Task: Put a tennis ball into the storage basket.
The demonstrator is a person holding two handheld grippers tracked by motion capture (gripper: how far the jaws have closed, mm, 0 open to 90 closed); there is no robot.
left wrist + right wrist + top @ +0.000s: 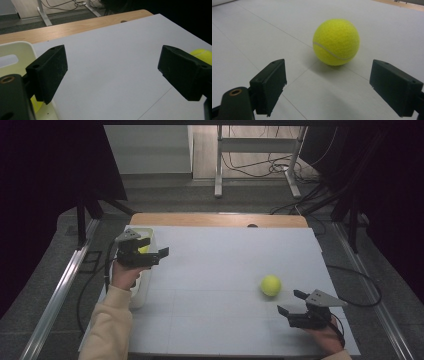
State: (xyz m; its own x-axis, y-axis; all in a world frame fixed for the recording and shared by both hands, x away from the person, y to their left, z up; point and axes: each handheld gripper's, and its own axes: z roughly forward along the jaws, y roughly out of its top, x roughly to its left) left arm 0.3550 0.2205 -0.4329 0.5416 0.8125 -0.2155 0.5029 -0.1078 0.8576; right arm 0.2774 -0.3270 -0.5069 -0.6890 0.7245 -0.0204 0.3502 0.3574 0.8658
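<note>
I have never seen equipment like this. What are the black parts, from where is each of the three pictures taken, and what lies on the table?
A person sits at a table and holds a hand tool, called a gripper, in each hand. Each gripper has two black jaws.

The high view looks down from above: the left gripper is by a white bin at the table's left edge, and the right gripper is near a yellow tennis ball.

The other two pictures come from small cameras riding on the grippers, looking along their jaws. The right gripper view shows the ball lying on the white table surface just ahead of the open jaws. The left gripper view shows open jaws, the bin's corner with something yellow inside, and the ball far off.

Nothing is held.
</note>
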